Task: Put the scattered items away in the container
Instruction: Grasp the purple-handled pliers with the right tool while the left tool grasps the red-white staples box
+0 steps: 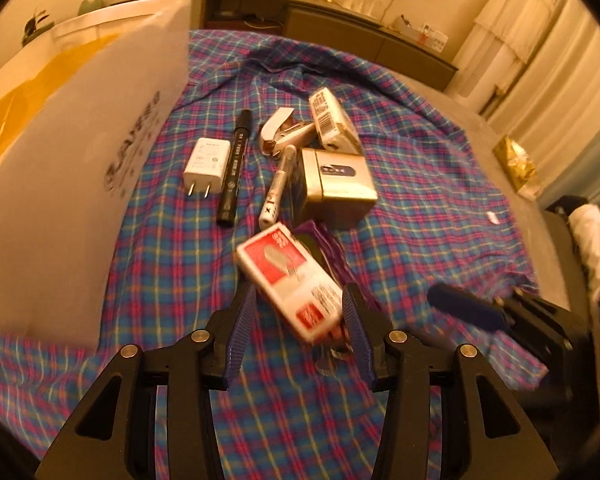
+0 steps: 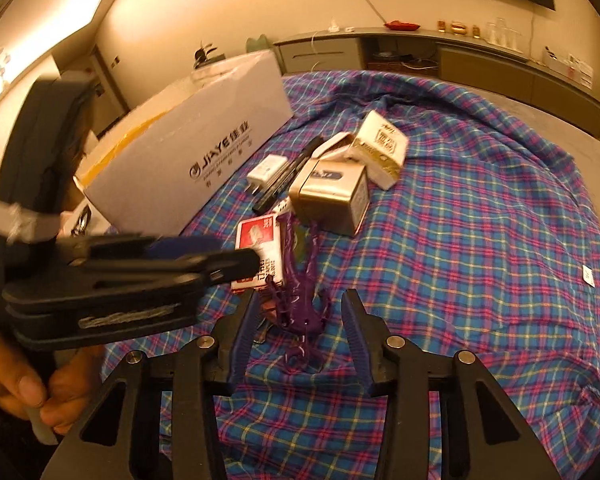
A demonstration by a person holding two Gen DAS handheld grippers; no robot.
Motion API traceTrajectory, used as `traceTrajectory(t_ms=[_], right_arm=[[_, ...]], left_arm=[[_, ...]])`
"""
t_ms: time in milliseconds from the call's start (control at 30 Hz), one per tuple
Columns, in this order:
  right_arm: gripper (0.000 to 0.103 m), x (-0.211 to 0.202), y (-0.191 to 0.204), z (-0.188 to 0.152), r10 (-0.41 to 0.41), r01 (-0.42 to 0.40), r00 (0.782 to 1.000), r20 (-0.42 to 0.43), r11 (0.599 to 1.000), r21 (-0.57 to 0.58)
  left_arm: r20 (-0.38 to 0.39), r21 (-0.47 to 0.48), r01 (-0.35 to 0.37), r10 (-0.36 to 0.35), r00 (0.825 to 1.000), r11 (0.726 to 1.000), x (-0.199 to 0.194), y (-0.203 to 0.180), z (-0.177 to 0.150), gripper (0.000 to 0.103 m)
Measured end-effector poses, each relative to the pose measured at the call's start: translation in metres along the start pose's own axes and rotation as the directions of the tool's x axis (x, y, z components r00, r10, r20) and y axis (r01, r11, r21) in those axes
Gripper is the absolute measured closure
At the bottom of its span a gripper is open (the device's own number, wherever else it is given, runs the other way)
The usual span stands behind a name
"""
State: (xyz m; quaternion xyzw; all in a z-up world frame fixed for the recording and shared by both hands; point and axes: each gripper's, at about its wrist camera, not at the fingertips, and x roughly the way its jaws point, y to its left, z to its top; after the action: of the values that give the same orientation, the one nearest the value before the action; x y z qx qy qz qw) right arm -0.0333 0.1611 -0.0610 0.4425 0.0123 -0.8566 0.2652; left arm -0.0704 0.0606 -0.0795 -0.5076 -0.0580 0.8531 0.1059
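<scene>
Staples box point(image 1: 288, 286), red and white, lies between the spread fingers of the left gripper point(image 1: 298, 322), just in front of the gold tin point(image 1: 336, 184), its long axis running from the tin's near corner back toward the gripper; whether the pads touch it I cannot tell. Beyond the tin, the charger point(image 1: 206, 162), black marker point(image 1: 234, 168), pen point(image 1: 278, 184) and carton point(image 1: 332, 120) all lie out on the plaid cloth point(image 1: 420, 220), so I judge most tidying remains, and the white container box point(image 2: 188, 156) stands left of the tin. Right gripper point(image 2: 298, 328) gapes wide over a purple tangle point(image 2: 304, 296), gripping nothing.

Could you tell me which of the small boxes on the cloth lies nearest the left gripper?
The red staple box, between the left gripper's fingers; the gold box and white box sit farther back.
</scene>
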Motion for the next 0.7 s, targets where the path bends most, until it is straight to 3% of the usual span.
traceTrajectory(t_ms=[100,200,267,367,533,700], right_arm=[[0.059,0.014,0.001,-0.001,-0.022,0.021,0.999,-0.036,1.0,-0.016],[0.074,0.024,-0.007,0.0,-0.072,0.073,0.996,-0.057,0.997,0.001],[0.075,0.022,-0.02,0.003,-0.092,0.095,0.995,-0.049,0.994,0.056],[0.074,0.016,-0.032,0.007,-0.094,0.097,0.995,-0.03,0.989,0.111],[0.073,0.029,-0.017,0.015,-0.059,0.061,0.997,-0.041,0.996,0.069],[0.076,0.046,-0.006,0.016,-0.107,0.107,0.992,-0.071,0.994,-0.007]], left_arm=[[-0.008,-0.008,0.004,-0.004,1.0,1.0,0.01,0.009,0.001,0.048],[0.027,-0.036,-0.034,0.035,0.999,0.999,0.006,0.024,0.005,0.048],[0.038,-0.061,-0.048,0.051,0.998,0.997,0.005,0.036,0.007,0.048],[0.03,-0.099,-0.016,0.019,0.999,0.995,0.005,0.046,0.006,0.049],[0.0,-0.05,0.075,-0.075,0.997,0.996,0.006,0.02,0.0,0.049],[-0.019,-0.031,0.033,-0.034,0.999,0.999,0.022,0.01,0.001,0.049]])
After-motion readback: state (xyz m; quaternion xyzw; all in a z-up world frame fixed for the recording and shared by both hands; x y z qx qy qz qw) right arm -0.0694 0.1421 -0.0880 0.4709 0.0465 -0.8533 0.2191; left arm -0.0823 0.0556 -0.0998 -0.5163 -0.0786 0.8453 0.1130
